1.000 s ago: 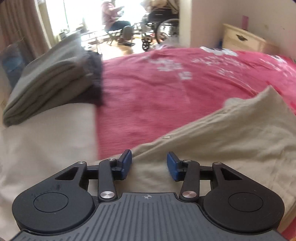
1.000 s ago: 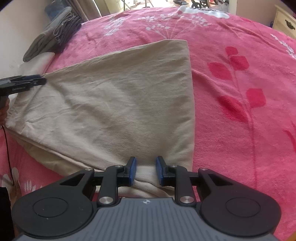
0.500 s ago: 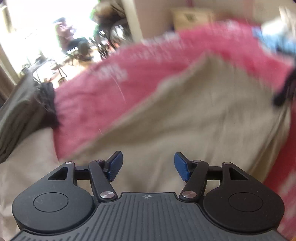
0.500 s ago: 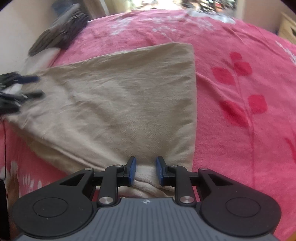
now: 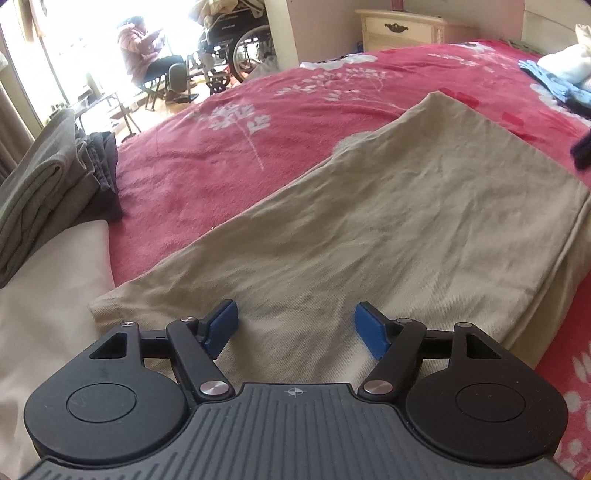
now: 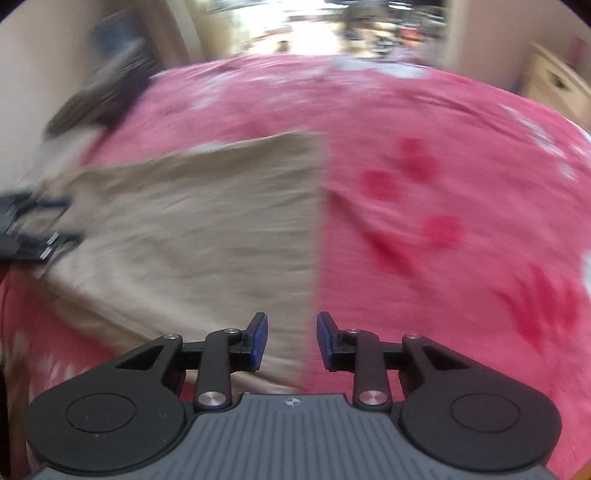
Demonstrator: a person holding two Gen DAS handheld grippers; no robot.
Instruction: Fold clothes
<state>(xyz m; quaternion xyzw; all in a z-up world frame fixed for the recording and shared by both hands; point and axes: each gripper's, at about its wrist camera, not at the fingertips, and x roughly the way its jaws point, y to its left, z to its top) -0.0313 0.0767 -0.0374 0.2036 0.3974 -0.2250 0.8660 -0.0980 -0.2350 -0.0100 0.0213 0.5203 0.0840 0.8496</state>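
Observation:
A beige folded garment (image 5: 388,229) lies flat on the red flowered bedspread (image 5: 229,155). My left gripper (image 5: 295,326) is open and empty, just above the garment's near left end. In the blurred right wrist view the same garment (image 6: 192,229) fills the left half. My right gripper (image 6: 291,339) is open and empty, over the garment's near right edge. The left gripper shows there at the far left (image 6: 40,232), by the garment's left end.
A stack of folded grey and dark clothes (image 5: 55,184) sits at the left on a cream cloth (image 5: 44,302). Blue and white items (image 5: 554,77) lie at the far right. A wheelchair (image 5: 236,40), a seated person (image 5: 144,51) and a nightstand (image 5: 399,27) stand beyond the bed.
My left gripper opened wider and swung right to look along the garment. My right gripper opened, let go of the garment's edge, and is moving; its view is blurred.

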